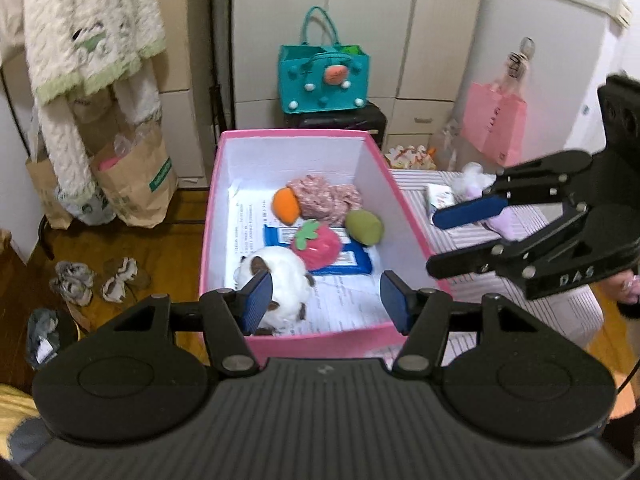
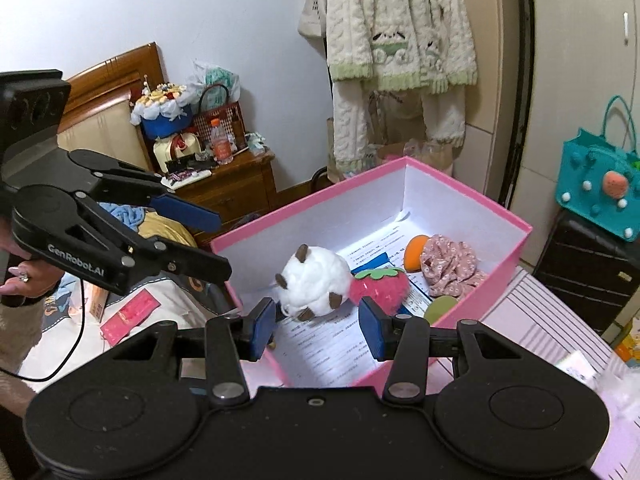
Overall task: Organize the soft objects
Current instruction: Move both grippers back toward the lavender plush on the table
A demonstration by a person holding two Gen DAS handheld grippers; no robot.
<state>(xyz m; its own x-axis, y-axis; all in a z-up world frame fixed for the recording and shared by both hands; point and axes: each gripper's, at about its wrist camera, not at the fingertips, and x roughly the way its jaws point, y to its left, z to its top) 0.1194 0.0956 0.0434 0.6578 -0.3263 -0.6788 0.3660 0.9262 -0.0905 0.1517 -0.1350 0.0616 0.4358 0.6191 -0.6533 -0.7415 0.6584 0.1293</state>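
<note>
Left wrist view: the pink box (image 1: 308,216) sits on a striped tabletop (image 1: 532,300) and holds five soft items on printed papers. The white plush with brown paws (image 1: 280,280) lies at the 7 o'clock corner of the box floor. The pink strawberry plush (image 1: 316,244) rests just beside it toward 1 o'clock, over a blue wipes packet (image 1: 352,260). The green plush (image 1: 364,227) lies at 3 o'clock against the right wall. The orange plush (image 1: 286,206) touches the pink floral scrunchie (image 1: 328,196) at 12 o'clock.

The left tool (image 1: 326,300) hangs above the near edge of the box, fingers parted, nothing between its blue pads (image 1: 256,300); released. The right tool (image 1: 448,240) stands at 3 o'clock of the box, over the tabletop, fingers spread and empty; released. Beyond it, a lilac soft item (image 1: 504,224) and a small white carton (image 1: 440,198) lie on the tabletop.

Right wrist view confirms both tools empty. A person's hand (image 2: 18,276) grips the left tool's handle at 9 o'clock.

Outward: a teal felt bag (image 1: 324,76) stands on a black case at 12 o'clock; a cream knit cardigan (image 1: 88,32) hangs at 10 o'clock; brown paper bags (image 1: 132,184) stand on the floor at 9 o'clock.
</note>
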